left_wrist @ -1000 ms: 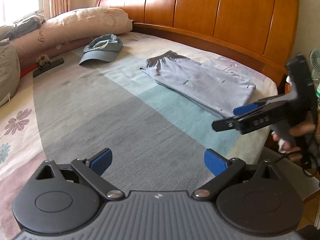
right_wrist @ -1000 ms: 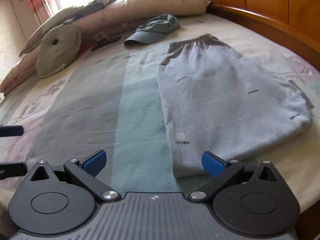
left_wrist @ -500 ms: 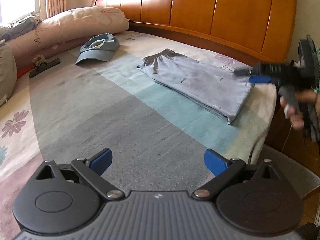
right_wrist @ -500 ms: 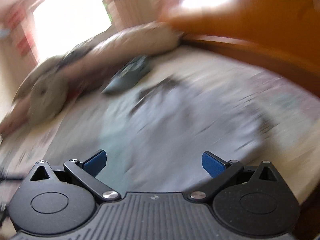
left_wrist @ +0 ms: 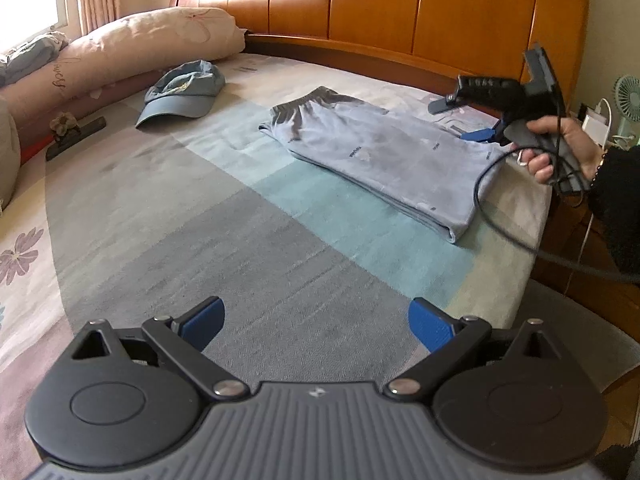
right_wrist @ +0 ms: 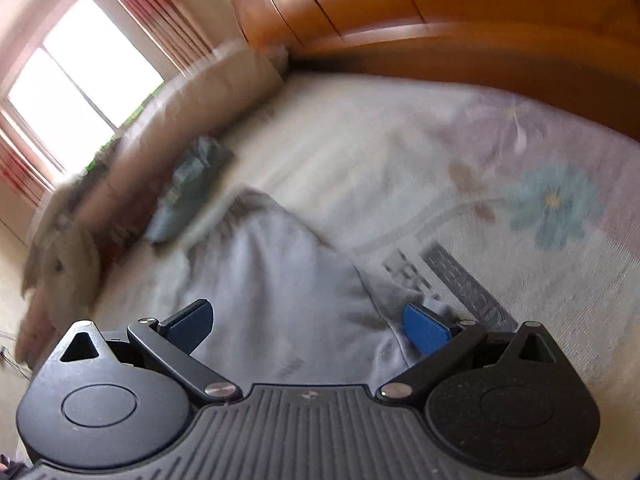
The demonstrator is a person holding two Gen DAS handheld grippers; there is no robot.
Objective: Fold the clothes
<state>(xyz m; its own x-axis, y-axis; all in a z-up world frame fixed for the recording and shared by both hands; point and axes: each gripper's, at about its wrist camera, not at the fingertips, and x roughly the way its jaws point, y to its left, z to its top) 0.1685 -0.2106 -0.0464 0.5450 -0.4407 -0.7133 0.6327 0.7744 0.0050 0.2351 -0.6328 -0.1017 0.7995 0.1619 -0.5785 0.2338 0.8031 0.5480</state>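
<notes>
Looking, left wrist: left gripper [left_wrist: 314, 326] fingers spread, empty; folded shorts [left_wrist: 384, 156] lie ahead-right on bed [left_wrist: 248, 248], right gripper [left_wrist: 460, 120] above their far edge.
Right wrist: blurred; right gripper [right_wrist: 308, 328] fingers apart over shorts [right_wrist: 280, 280].

Soft matt cloth on the pale blue-grey shorts [left_wrist: 380, 156], lying on a woven, slightly coarse-looking striped bedspread [left_wrist: 248, 240], with a faded blue fabric cap [left_wrist: 188, 92] further up. The headboard [left_wrist: 400, 8] is polished orange wood, glossy with bright sheen. The left gripper [left_wrist: 316, 320] shows matt black ribbed plastic, textured blue pads [left_wrist: 430, 326] and small shiny metal rivets [left_wrist: 226, 389].
</notes>
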